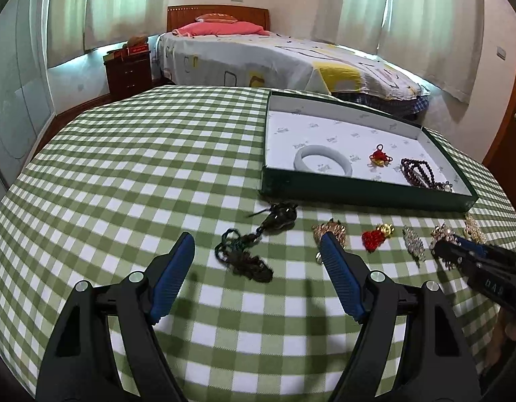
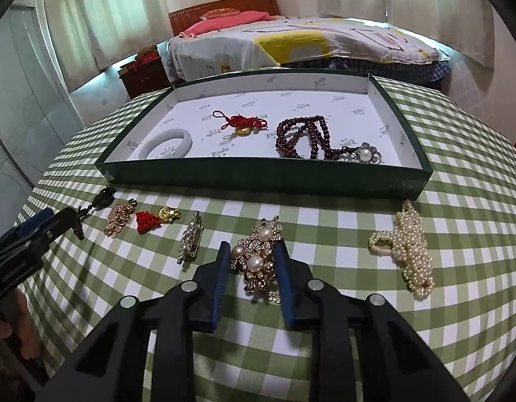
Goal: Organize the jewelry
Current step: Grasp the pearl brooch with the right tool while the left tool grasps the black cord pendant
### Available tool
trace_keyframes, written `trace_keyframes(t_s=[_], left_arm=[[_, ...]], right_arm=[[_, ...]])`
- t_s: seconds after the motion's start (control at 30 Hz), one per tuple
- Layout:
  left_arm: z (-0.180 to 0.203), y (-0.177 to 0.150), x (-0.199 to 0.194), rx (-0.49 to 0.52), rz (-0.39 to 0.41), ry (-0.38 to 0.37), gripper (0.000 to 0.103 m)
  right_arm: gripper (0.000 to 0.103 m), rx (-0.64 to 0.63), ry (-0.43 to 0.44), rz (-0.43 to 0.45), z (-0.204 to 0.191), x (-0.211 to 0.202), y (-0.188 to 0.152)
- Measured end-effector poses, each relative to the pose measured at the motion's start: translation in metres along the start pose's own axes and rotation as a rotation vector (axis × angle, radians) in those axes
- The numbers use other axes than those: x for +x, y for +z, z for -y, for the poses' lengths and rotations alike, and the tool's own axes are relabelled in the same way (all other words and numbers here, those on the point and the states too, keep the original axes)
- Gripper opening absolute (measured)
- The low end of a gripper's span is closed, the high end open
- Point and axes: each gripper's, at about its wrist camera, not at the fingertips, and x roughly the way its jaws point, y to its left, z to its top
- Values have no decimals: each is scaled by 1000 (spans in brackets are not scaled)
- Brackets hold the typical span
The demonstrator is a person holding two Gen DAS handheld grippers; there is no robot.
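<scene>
A green box with a white lining [image 2: 258, 176] [image 1: 358, 192] holds a white bangle [image 2: 167, 145], a red knot charm [image 2: 242, 122] and a dark bead necklace with a pearl flower [image 2: 304, 137]. On the checked cloth in front lie a dark green cord pendant [image 1: 247, 251], a gold brooch [image 2: 118, 217], a red and gold charm [image 2: 154, 219], a rhinestone pin [image 2: 190, 236], a pearl brooch [image 2: 258, 258] and a pearl bead piece [image 2: 408, 251]. My left gripper [image 1: 256, 246] is open around the cord pendant. My right gripper [image 2: 252, 253] straddles the pearl brooch, its jaws close on both sides.
The table wears a green and white checked cloth [image 1: 140, 174]. Behind it stand a bed [image 1: 258, 53] with a pink pillow, a dark wooden nightstand [image 1: 128, 70] and curtained windows. My right gripper also shows at the right edge of the left wrist view [image 1: 459, 251].
</scene>
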Motion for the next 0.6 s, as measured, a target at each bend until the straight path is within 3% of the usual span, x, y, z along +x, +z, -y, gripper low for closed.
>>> trace_keyframes(t_s=[0.2,0.6], left_arm=[[6,14,14,40,0,-4,75],[4,23,50,28,-138,-78,40]], right_arm=[[27,7,14,0,2,-2,-2],[27,28,35,0,8,-2,0]])
